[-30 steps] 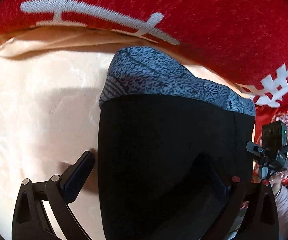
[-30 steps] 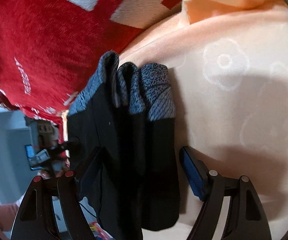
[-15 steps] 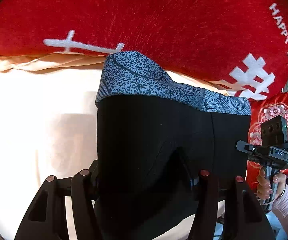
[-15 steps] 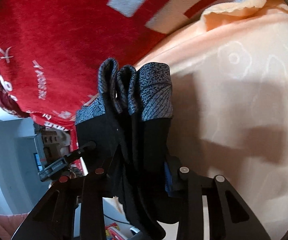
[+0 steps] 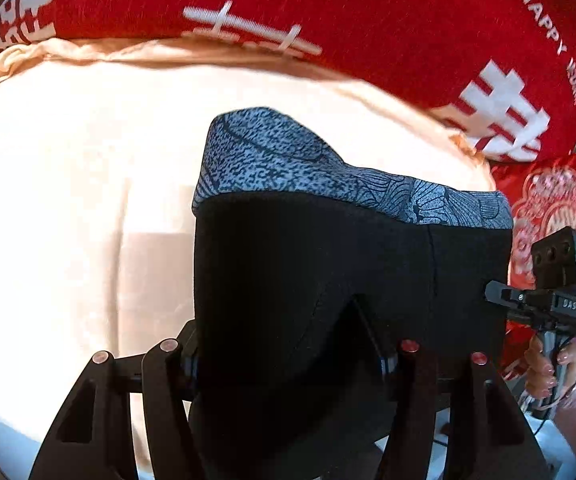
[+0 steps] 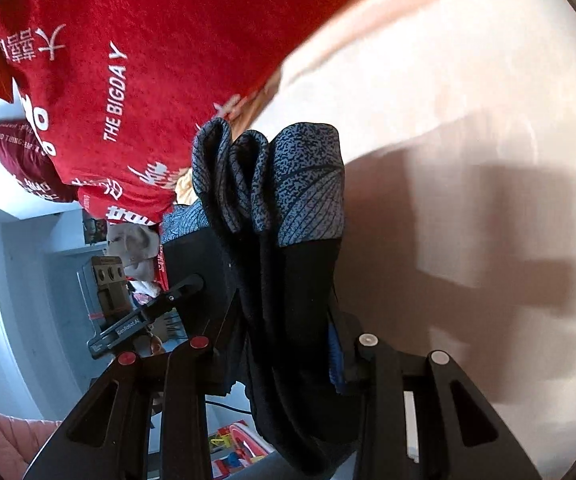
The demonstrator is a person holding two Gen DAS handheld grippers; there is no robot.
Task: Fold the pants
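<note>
Three folded layers of pants (image 6: 288,216), right wrist view only

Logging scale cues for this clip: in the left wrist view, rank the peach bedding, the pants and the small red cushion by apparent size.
1. peach bedding
2. pants, though nearness to the camera inflates them
3. small red cushion, partly hidden

Pants (image 5: 327,264) — matt black cloth.
</note>
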